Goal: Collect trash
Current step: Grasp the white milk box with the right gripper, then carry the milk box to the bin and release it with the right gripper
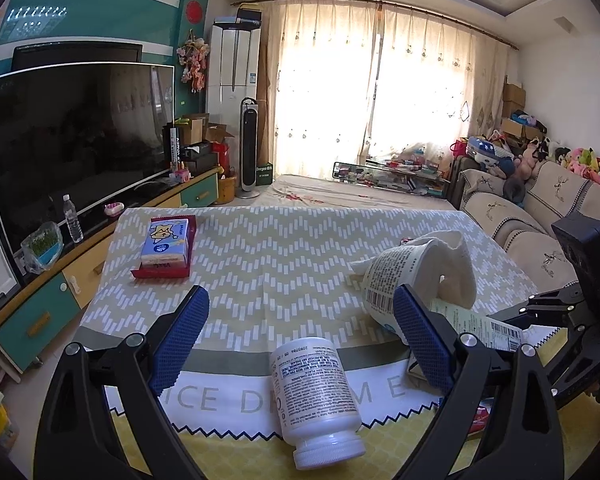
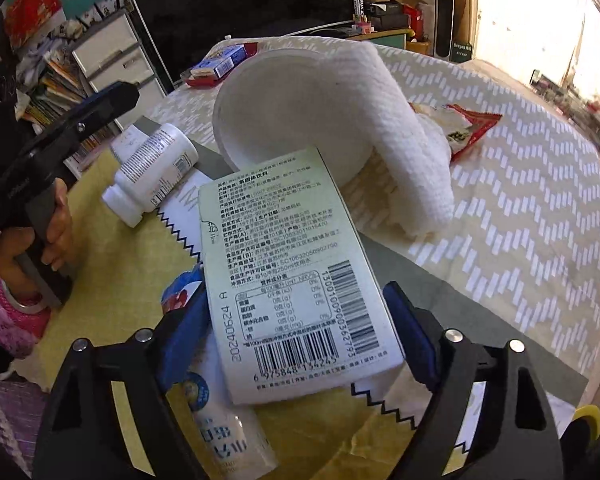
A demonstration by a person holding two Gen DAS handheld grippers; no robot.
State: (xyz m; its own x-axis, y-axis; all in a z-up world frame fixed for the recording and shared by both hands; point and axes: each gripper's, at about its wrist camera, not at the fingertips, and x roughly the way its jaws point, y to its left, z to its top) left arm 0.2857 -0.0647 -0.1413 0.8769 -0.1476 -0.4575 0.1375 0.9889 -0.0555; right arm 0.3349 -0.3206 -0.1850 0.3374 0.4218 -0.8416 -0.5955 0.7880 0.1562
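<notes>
A white pill bottle (image 1: 316, 400) lies on its side on the table, between and just ahead of the fingers of my open left gripper (image 1: 300, 328); it also shows in the right wrist view (image 2: 152, 172). A pale green tea-drink box (image 2: 292, 272) lies between the blue pads of my right gripper (image 2: 296, 316); the jaws flank it, and the frames do not show if they press it. Behind it lies a tipped paper cup (image 2: 284, 112) with a white paper towel (image 2: 400, 132) over it. A red snack wrapper (image 2: 464, 128) lies beyond.
A small milk bottle (image 2: 228, 440) lies under the box. A tissue pack on a red wrapper (image 1: 166, 248) sits at the table's far left. A TV (image 1: 76, 140) and cabinet stand left, a sofa (image 1: 540, 208) right. The left gripper's handle (image 2: 60, 152) is at left.
</notes>
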